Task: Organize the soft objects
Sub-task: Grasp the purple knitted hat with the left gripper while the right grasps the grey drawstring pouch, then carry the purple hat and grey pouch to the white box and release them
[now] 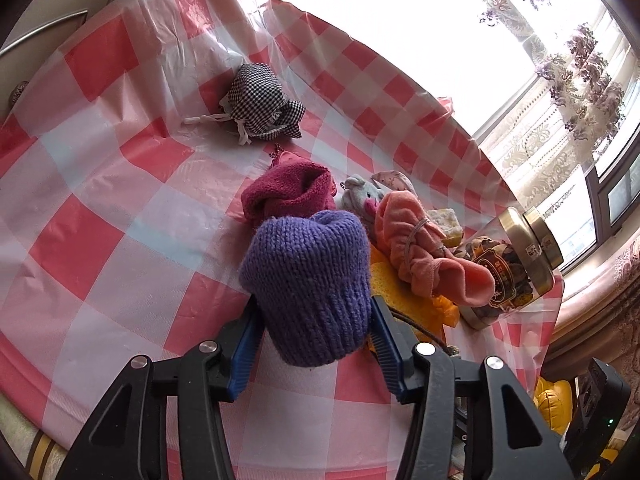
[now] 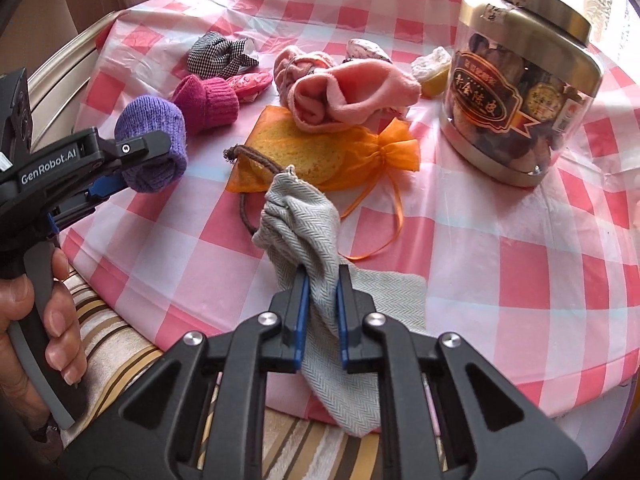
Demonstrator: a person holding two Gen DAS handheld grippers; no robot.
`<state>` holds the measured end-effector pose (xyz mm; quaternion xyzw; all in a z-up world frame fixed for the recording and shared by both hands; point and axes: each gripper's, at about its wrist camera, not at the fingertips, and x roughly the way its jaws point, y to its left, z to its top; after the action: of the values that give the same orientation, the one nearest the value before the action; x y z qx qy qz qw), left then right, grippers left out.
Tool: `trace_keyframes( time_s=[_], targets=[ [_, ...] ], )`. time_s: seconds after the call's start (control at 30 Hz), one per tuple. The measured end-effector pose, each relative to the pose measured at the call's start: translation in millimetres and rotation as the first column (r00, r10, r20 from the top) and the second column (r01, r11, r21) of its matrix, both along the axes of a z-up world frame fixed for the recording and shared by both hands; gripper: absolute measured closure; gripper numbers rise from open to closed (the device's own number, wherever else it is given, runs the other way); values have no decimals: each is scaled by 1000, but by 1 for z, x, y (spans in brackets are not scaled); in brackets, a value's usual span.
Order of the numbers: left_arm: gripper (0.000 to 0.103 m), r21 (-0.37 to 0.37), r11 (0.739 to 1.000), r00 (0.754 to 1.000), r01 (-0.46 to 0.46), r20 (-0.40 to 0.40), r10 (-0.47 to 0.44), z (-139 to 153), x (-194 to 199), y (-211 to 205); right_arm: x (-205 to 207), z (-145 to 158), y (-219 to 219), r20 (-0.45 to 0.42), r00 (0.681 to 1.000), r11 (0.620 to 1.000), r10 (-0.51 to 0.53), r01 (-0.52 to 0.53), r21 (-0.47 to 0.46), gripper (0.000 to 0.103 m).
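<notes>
Covering the whole round surface (image 2: 520, 264) is a pink-and-white checked plastic cloth, and spread over its far half sits the clutter that needs sorting. Biggest of the lot is the clear jar with the gold lid (image 2: 520, 92), standing upright on the right in the right wrist view, hard goods parked apart from the soft stuff.

Next in size, the orange mesh bag (image 2: 320, 152) lies flat mid-table with something yellow inside, its ribbon trailing toward the near edge. Resting just behind it, touching, is the peach sock bundle (image 2: 344, 96), tied with a band so it stays rolled.

Now the 2 held items. The right gripper (image 2: 323, 284) has its fingers pinched nearly all the way together on the grey herringbone pouch (image 2: 296, 220), gripping it at mid-length so the gathered neck and brown cord stand up while the tail droops over the table edge. The left gripper (image 1: 314, 312) has its fingers about half spread, pressing both sides of the purple knitted sock roll (image 1: 308, 280), a wide hold because the roll is thick; it looks raised clear of the cloth.

Smaller pieces wait behind: the magenta knitted roll (image 2: 208, 100), the black-and-white gingham pouch (image 1: 260, 100) well apart at the back, and a little grey plush toy (image 1: 358, 196), I think, though it's half hidden.
</notes>
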<state>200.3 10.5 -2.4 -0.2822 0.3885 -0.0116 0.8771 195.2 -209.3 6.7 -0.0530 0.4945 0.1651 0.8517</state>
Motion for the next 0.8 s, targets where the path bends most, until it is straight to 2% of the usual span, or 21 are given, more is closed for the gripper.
trace_keyframes(
  time_s=[0.37, 0.8],
  targets=[
    [50, 10, 1000, 1000, 22, 20, -23, 16, -27, -15, -17, 17, -9, 28, 999, 1000, -26, 26, 13, 88],
    [50, 24, 994, 993, 110, 37, -111, 31, -55, -54, -49, 38, -40, 56, 996, 996, -73, 70, 55, 88]
  ],
)
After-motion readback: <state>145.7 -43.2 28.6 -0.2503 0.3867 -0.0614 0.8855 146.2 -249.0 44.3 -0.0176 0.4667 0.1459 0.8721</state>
